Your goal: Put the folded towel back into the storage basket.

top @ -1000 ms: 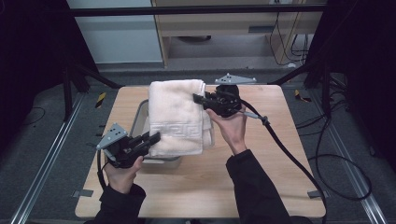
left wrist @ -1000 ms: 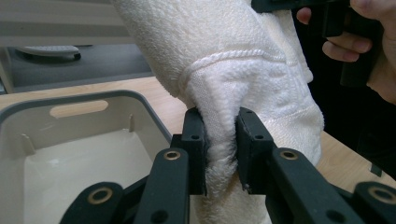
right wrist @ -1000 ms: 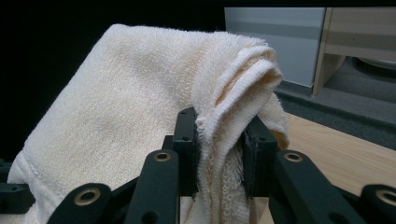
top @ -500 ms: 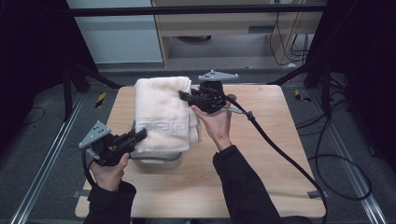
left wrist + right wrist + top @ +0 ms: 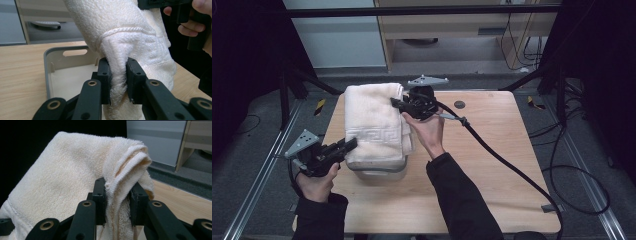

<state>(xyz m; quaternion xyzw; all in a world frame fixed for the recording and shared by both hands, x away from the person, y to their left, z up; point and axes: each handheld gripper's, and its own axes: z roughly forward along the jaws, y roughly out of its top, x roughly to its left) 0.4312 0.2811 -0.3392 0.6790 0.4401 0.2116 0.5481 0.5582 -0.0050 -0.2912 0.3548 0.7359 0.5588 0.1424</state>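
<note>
Item: folded cream towel (image 5: 374, 125), held over the grey tray (image 5: 379, 173) on the table (image 5: 492, 165); I had both jaws clamped on it, left gripper (image 5: 343, 148) on the near corner at 7 o'clock, right gripper (image 5: 398, 104) on the far edge at 1 o'clock; held at two ends, I judged, to keep the folds from sagging; long axis ran 12 to 6.

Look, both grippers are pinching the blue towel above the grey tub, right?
Not quite: the towel is cream, not blue, as the high view shows. The rest holds: the left gripper and the right gripper each pinch it, and it hangs above the grey tub.
</note>
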